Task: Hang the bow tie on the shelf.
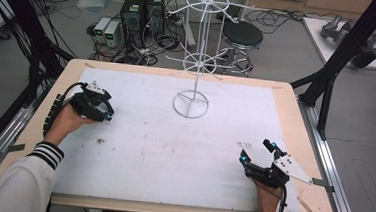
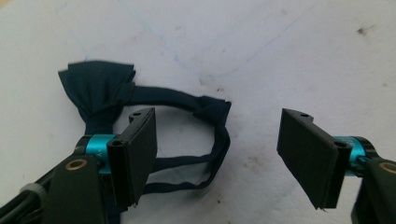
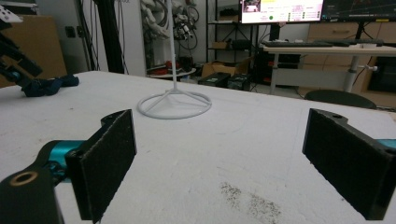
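A dark blue bow tie (image 2: pixel 100 88) with a thin strap loop (image 2: pixel 219 140) lies flat on the white foam mat (image 2: pixel 261 42). My left gripper (image 2: pixel 217 151) hovers just above it, open. Its left jaw covers part of the loop beside the bow, and its right jaw stands over bare mat. In the high view the left gripper (image 1: pixel 108 108) is at the mat's left side, held by a hand in a striped cuff. The right gripper (image 1: pixel 256 151) rests near the front right, open, with nothing between its jaws (image 3: pixel 219 158). The bow tie (image 3: pixel 49 85) also shows far left in the right gripper view.
A white wire display stand (image 1: pixel 191 104) with a ring base and spoked tiers rises at the mat's back centre; its base (image 3: pixel 173 105) lies ahead of the right gripper. The wooden table edge (image 1: pixel 295 113) frames the mat. Dark smudges (image 3: pixel 247 198) mark the foam.
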The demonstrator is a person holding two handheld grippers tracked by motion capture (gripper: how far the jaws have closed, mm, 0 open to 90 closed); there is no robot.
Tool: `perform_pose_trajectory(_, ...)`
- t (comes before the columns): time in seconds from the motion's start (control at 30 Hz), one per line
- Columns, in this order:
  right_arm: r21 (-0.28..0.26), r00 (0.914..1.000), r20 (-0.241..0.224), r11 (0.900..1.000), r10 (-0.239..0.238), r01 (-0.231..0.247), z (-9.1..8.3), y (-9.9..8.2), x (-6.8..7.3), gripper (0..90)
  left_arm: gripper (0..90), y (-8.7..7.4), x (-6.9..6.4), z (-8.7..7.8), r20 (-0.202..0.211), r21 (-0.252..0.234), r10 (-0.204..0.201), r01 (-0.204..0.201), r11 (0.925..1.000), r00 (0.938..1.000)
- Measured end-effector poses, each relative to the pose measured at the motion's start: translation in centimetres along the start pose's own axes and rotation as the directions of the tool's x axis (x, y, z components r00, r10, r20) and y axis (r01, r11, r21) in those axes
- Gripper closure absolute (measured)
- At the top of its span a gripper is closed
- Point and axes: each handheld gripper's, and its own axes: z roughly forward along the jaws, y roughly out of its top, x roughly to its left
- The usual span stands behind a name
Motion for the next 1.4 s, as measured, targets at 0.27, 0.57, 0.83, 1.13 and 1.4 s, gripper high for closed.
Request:
perform_pose_trajectory(0.27,0.001,1.0,-0.003,1.0,0.002,-0.002,0.0,0.0,0.1,8.9,38.6,0.5,0.0,0.5,0.006,0.069,-0.021,0.02,0.9974,0.9998)
perform_pose_trajectory(0.57,0.0,1.0,0.0,1.0,0.001,-0.001,0.0,0.0,0.0,8.9,48.4,0.6,0.0,1.1,-0.007,0.102,-0.028,0.029,0.9944,0.9996)
perform_pose_trajectory(0.83,0.0,1.0,0.0,1.0,0.005,-0.005,0.0,0.0,0.0,8.9,58.3,0.7,-0.2,1.6,0.008,0.129,-0.023,0.022,0.9914,0.9997)
perform_pose_trajectory(1.13,0.0,1.0,0.0,1.0,0.006,-0.006,0.0,0.0,0.0,8.9,75.0,0.7,-0.1,1.9,0.006,0.156,-0.062,0.061,0.9858,0.998)
perform_pose_trajectory(1.4,0.0,1.0,-0.002,1.0,0.009,-0.009,-0.1,0.0,0.0,8.9,87.5,0.7,-0.2,2.2,-0.014,0.168,-0.074,0.075,0.9829,0.9972)
